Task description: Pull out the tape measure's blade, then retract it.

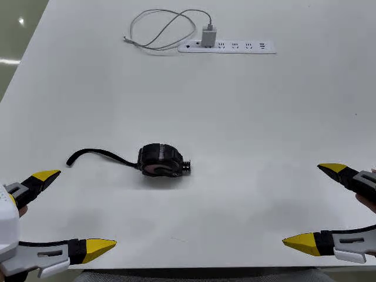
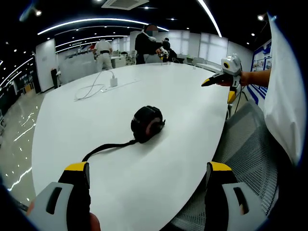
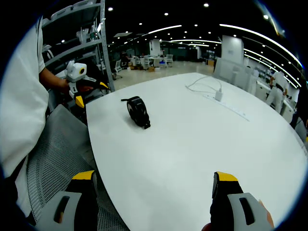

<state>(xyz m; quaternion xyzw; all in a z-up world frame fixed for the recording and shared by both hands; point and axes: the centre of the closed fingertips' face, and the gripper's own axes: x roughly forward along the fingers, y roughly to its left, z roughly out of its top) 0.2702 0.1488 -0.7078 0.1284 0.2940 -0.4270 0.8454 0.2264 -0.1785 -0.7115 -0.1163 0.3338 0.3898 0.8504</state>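
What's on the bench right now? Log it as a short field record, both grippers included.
surface: white table
task object: black tape measure, lying between the grippers, blade not pulled out
strap: black wrist strap, trailing from the case toward the left side
left gripper: open, fingers apart, holding nothing, short of the tape measure
right gripper: open, holding nothing, farther from it in the head view
far side: power strip with a plugged-in charger and looped cable

We're looking across a big white desk (image 1: 264, 117) in an open office; long ceiling strips (image 2: 96, 20) are glowing overhead, the glossy floor (image 2: 17, 130) is reflecting them, and metal shelving (image 3: 104, 43) is standing nearby.
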